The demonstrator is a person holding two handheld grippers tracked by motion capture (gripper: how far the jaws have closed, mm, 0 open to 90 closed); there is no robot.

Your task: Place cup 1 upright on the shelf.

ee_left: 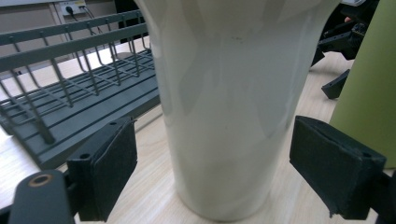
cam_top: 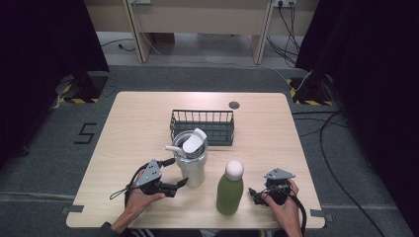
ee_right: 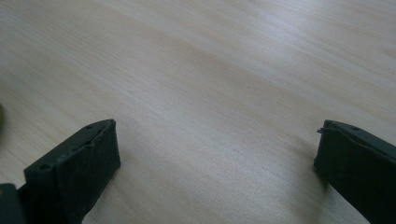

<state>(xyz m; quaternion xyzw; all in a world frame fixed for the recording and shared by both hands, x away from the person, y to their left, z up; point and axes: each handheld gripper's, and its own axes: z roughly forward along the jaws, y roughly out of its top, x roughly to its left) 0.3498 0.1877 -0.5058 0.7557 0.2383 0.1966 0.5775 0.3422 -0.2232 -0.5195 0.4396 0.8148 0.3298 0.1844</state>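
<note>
Readable marks, one entry: a dark figure "5" (cam_top: 87, 133) set on the grey floor (cam_top: 44, 148) to the left of my table (cam_top: 138, 113), seen in the high view. I find no lettering, label or brand that I can read on the things on the table itself.

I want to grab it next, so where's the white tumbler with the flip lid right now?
In the high view the white tumbler with the flip lid stands left of the green bottle, just in front of the black wire basket, between the open left claw's jaws.
</note>
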